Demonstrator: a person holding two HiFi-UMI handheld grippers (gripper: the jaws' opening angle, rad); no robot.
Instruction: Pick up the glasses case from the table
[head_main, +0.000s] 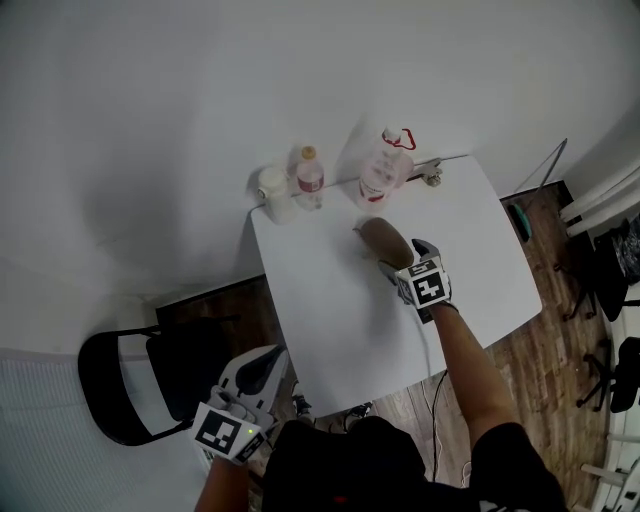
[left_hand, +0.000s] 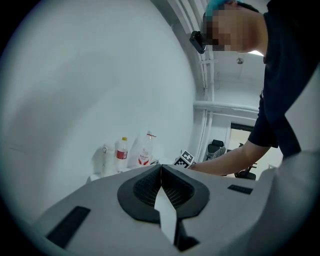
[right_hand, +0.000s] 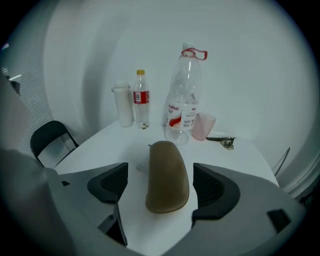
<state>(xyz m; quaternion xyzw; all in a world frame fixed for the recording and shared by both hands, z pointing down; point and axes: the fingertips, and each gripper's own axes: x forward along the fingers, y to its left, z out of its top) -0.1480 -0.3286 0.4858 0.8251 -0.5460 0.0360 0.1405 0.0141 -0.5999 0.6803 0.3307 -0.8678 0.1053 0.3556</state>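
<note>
A brown oblong glasses case (head_main: 385, 241) (right_hand: 167, 176) lies flat on the white table (head_main: 330, 300), towards its far side. My right gripper (head_main: 400, 262) (right_hand: 162, 187) hangs just over the case's near end with its jaws wide apart, one on each side of the case, and the pads do not touch it. My left gripper (head_main: 262, 375) (left_hand: 161, 187) is low at the table's near left corner, off the tabletop, its two dark pads pressed together with nothing between them.
Along the table's far edge stand a white cup (head_main: 273, 190), a small red-labelled bottle (head_main: 309, 178), a large clear bottle (head_main: 385, 166) with a red cap ring, a pink cup (right_hand: 204, 125) and a metal clip (right_hand: 224, 141). A black chair (head_main: 140, 380) stands left of the table.
</note>
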